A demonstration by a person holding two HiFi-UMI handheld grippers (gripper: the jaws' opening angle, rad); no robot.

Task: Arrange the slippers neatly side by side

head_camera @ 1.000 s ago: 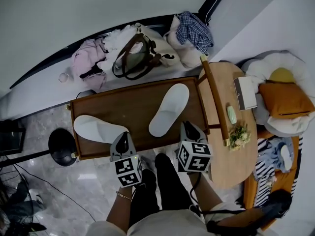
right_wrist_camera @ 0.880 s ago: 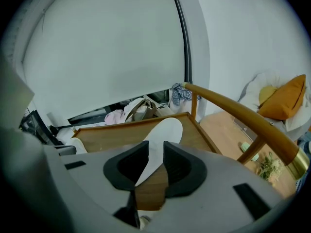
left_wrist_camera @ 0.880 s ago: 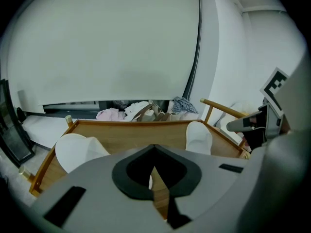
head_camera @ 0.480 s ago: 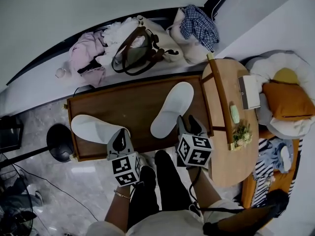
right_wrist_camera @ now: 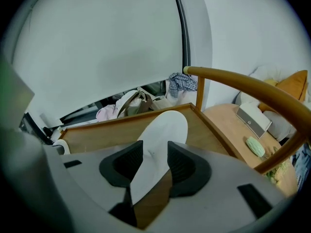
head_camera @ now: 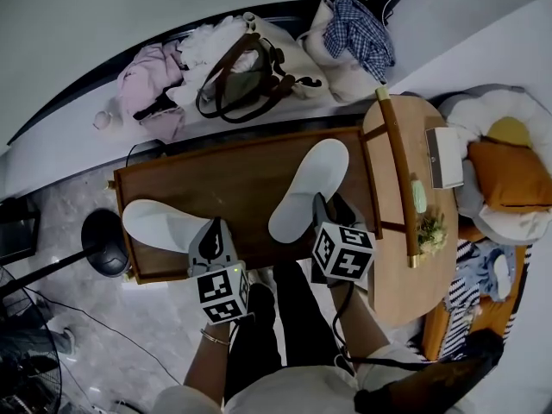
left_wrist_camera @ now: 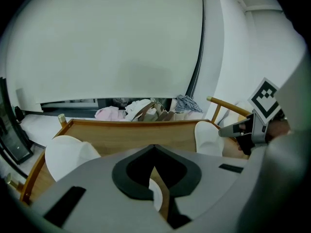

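Observation:
Two white slippers lie on a long wooden tray table (head_camera: 233, 171). The left slipper (head_camera: 162, 225) lies crosswise near the tray's left end. The right slipper (head_camera: 309, 188) lies slanted, toe pointing away to the right. My right gripper (head_camera: 325, 207) is at that slipper's heel, its jaws opening. The heel of the right slipper (right_wrist_camera: 163, 130) sits between the pads of my right gripper (right_wrist_camera: 155, 152), and they do not press on it. My left gripper (head_camera: 213, 233) hovers at the tray's near edge by the left slipper (left_wrist_camera: 65, 154). The tips of my left gripper (left_wrist_camera: 154, 149) meet, with nothing between them.
Handbags and piled clothes (head_camera: 241, 72) lie behind the tray. A round wooden side table (head_camera: 431, 266) with a curved rail (head_camera: 397, 171) stands at the right, cushions (head_camera: 509, 175) beyond it. A black lamp base (head_camera: 102, 241) sits on the floor at the left.
My right gripper's jaws have spread apart at the right slipper's heel. Both slippers lie where they were. The left gripper has stayed by the tray's near edge.

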